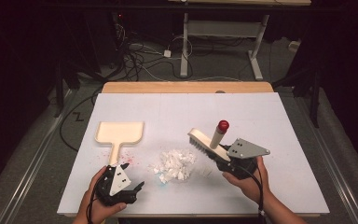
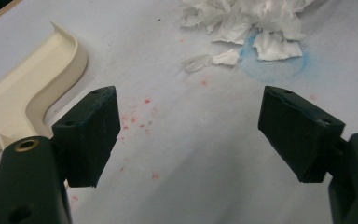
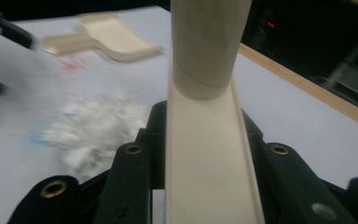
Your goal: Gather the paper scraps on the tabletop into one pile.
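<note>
Our right tool [image 1: 221,156] pinches the cream brush [image 1: 209,142] by its flat back, bristles tilted off the worktop [image 1: 270,121] just right of the shredded paper pile [image 1: 175,164]. Our left tool [image 1: 135,189] stands spread and empty near the dustpan [image 1: 120,133], whose handle points toward it.

White sheet [image 1: 261,121] covers a wooden table [image 1: 186,87], bare wood strip showing at the far edge. Grey carpeted floor [image 1: 37,140] around it. Behind the table, a white-framed desk [image 1: 223,28] on two legs, tangle of cables [image 1: 144,58] on the floor beside it. Room dark at top and sides, light falls on the tabletop.
</note>
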